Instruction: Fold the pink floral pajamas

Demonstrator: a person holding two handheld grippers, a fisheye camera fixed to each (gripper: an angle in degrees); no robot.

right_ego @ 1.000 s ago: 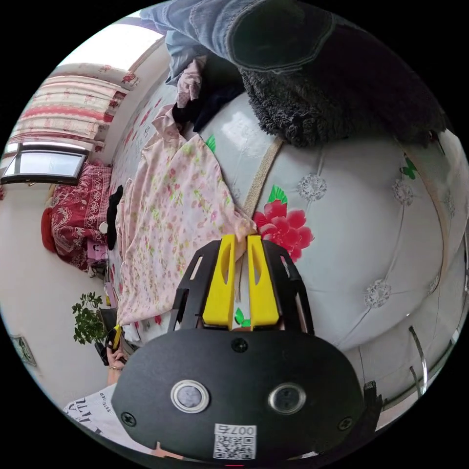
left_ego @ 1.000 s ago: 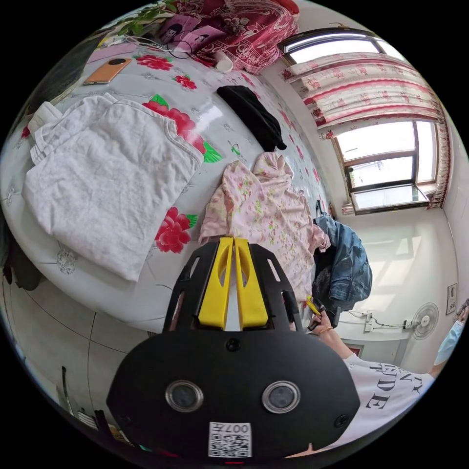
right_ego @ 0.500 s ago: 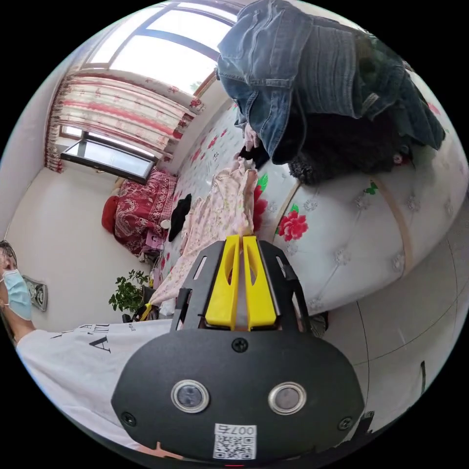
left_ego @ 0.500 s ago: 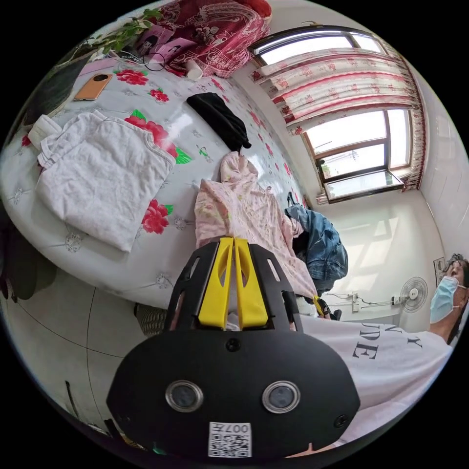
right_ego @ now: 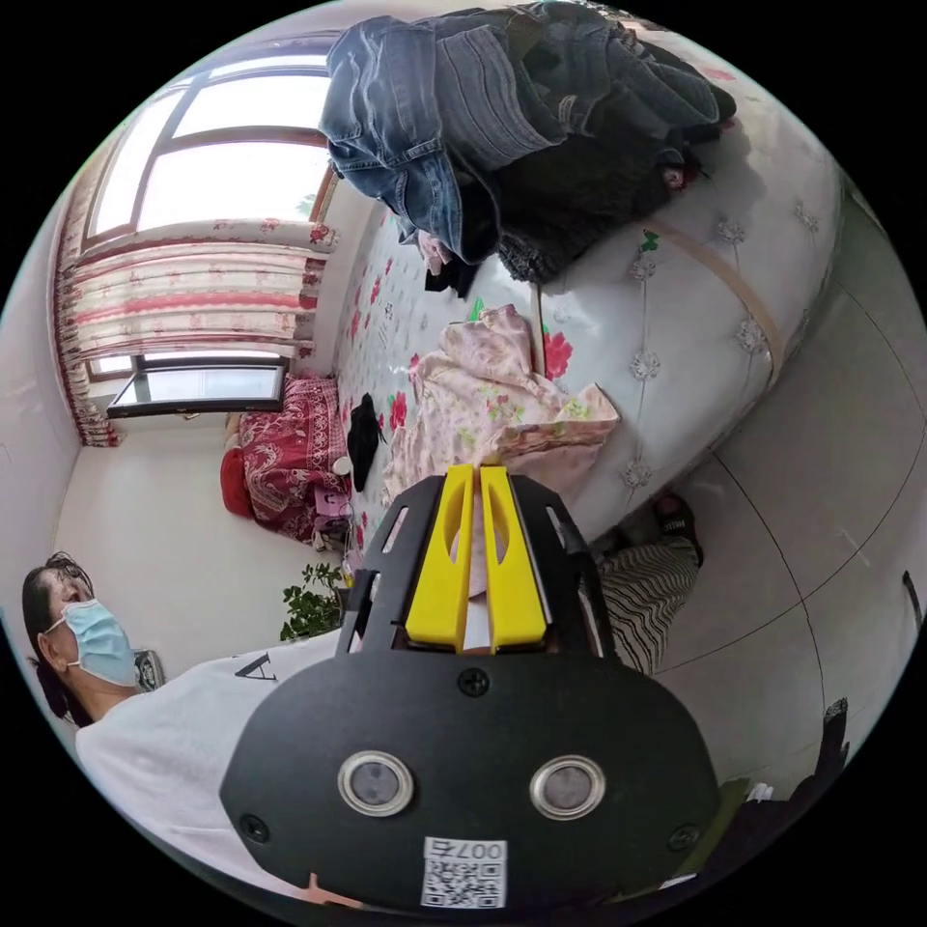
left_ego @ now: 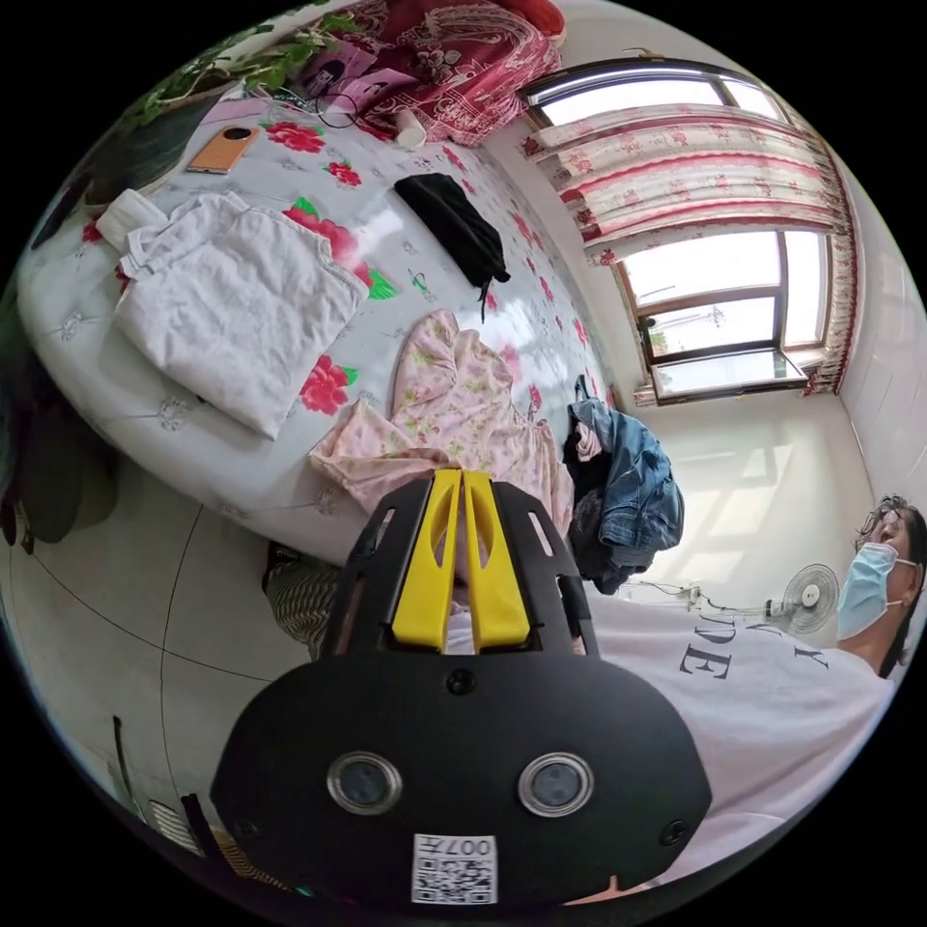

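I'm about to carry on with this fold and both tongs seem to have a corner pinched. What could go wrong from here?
1. The pink floral pajamas hang partly over the bed edge; if the left tongs or right tongs lose the thin cloth pinched at their tips, that end may slide toward the floor.
2. The denim pile lies close beside the pajamas, so a wide sweep could snag it.

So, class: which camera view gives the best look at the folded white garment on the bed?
The left gripper view: the white garment lies there in full, folded flat on the floral bed cover. The right gripper view looks along the bed from the denim pile's end, so it tells you little about it.
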